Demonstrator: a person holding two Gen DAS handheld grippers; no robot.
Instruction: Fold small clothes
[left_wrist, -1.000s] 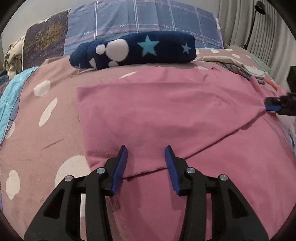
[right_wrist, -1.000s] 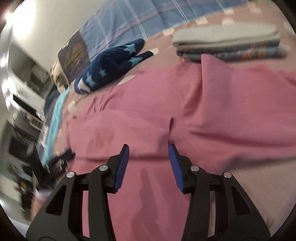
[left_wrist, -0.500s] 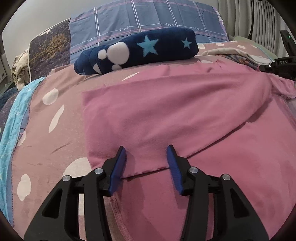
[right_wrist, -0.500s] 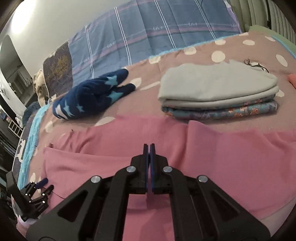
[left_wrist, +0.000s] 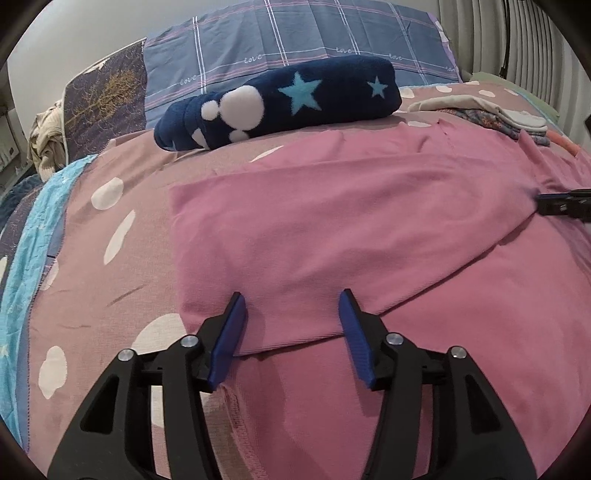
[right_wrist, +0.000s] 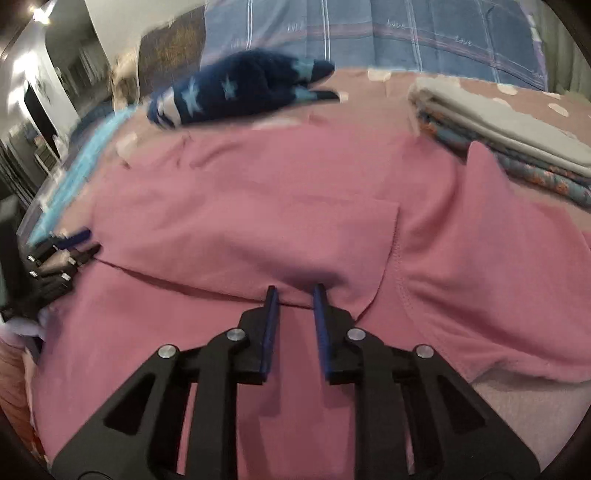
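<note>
A pink garment (left_wrist: 332, 221) lies spread on the bed with its upper layer folded over. In the left wrist view my left gripper (left_wrist: 291, 306) hovers at the near fold edge. Its jaws are opening, and the hem lies between the fingers without being pinched. In the right wrist view, my right gripper (right_wrist: 295, 295) sits at another fold edge of the pink garment (right_wrist: 258, 206). Its jaws stand a narrow gap apart and are opening, with cloth at the tips but not pressed. Each gripper shows in the other's view: right gripper (left_wrist: 565, 203), left gripper (right_wrist: 66, 251).
A rolled navy fleece with stars (left_wrist: 295, 99) lies behind the garment, before a plaid pillow (left_wrist: 295, 33). A stack of folded clothes (right_wrist: 498, 125) sits at the far right. The dotted mauve bedspread (left_wrist: 110, 258) and a light blue blanket (left_wrist: 29, 258) lie to the left.
The right gripper was shut half a second ago and now stands slightly apart, lower at the fold edge, its view rolled. The left jaws have widened a little.
</note>
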